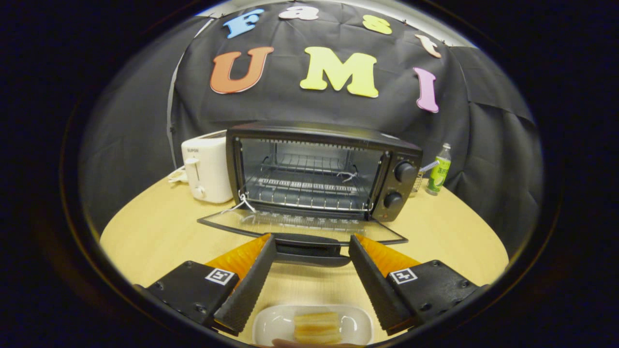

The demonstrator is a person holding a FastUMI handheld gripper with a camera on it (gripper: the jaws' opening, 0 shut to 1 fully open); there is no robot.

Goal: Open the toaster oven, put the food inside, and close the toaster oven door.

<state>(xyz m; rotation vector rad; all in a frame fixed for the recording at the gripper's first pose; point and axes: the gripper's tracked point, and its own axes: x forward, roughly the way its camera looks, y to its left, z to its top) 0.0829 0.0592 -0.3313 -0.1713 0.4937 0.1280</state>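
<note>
While the toaster oven (321, 169) stands on the round, pale wooden table (145, 232) with its glass door (300, 224) dropped flat toward the camera, the gripper (312, 241) hovers low with its jaws released and spread wide, grasping nothing. Each finger (249, 285) is a black wedge with a ribbed inner pad and an orange outer face, fixed to a black block bearing a small square marker. The door's dark curved handle (309, 251) lies just ahead, between the fingertips but apart from both. Inside the black metal box a wire rack (304, 188) spans the cavity, and two round knobs (404, 186) sit on its right panel. Near the base of the fingers, between them, a white oblong dish (271, 324) with rounded corners carries the food (316, 327), a pale yellow stack of strips. A white boxy toaster (205, 169) stands just beside the oven's left wall, and a green bottle (439, 171) stands to its right, near the table's far edge. Bare tabletop lies open on either side of the lowered door.
</note>
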